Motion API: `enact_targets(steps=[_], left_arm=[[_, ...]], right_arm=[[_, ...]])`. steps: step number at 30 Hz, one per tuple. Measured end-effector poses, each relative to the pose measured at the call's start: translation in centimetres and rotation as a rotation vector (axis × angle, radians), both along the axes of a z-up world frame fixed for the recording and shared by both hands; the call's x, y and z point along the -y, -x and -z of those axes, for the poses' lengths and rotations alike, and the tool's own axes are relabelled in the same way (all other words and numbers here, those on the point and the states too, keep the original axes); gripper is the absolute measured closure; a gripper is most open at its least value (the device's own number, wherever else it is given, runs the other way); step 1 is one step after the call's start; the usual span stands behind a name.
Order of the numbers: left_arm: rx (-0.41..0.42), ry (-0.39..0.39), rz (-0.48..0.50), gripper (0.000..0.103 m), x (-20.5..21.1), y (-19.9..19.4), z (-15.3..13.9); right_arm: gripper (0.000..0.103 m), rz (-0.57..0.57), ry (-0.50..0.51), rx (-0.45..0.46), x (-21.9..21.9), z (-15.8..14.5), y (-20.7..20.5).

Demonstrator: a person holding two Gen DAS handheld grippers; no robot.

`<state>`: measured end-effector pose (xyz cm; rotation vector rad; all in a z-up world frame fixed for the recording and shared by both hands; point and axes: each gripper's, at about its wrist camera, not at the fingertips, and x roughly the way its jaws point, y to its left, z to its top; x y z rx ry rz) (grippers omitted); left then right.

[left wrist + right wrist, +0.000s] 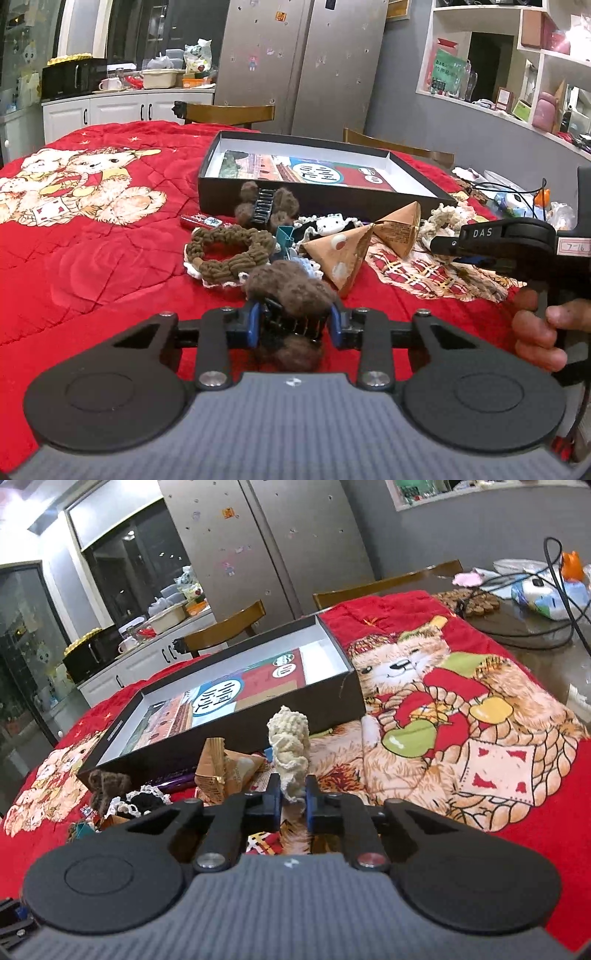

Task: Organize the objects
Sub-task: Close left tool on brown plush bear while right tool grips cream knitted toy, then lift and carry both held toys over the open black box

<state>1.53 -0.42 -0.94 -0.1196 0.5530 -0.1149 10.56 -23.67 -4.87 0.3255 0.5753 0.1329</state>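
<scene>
My left gripper (293,325) is shut on a brown fuzzy hair claw clip (291,291) and holds it above the red quilt. My right gripper (293,803) is shut on a cream knitted scrunchie (290,744), held upright. An open black box (317,173) with a printed card inside lies beyond the pile; it also shows in the right wrist view (229,701). In front of it lie a second brown claw clip (267,206), a brown braided scrunchie (229,251), two tan paper cones (341,254) and a white cat trinket (328,225).
A red quilt (92,258) with bear prints covers the table. Wooden chairs (229,112) stand behind it. Cables and packets (546,590) lie on the bare table end at right. The right gripper's body (517,243) and hand show at the left view's right edge.
</scene>
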Motion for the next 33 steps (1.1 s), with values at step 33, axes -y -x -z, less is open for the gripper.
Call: enact_targets(steps=[33], left_arm=[[-0.018,-0.008,-0.057,0.064,-0.6,0.0,0.0]], right_arm=[[0.089,-0.008,0.046,0.155,-0.9,-1.8,2.7]])
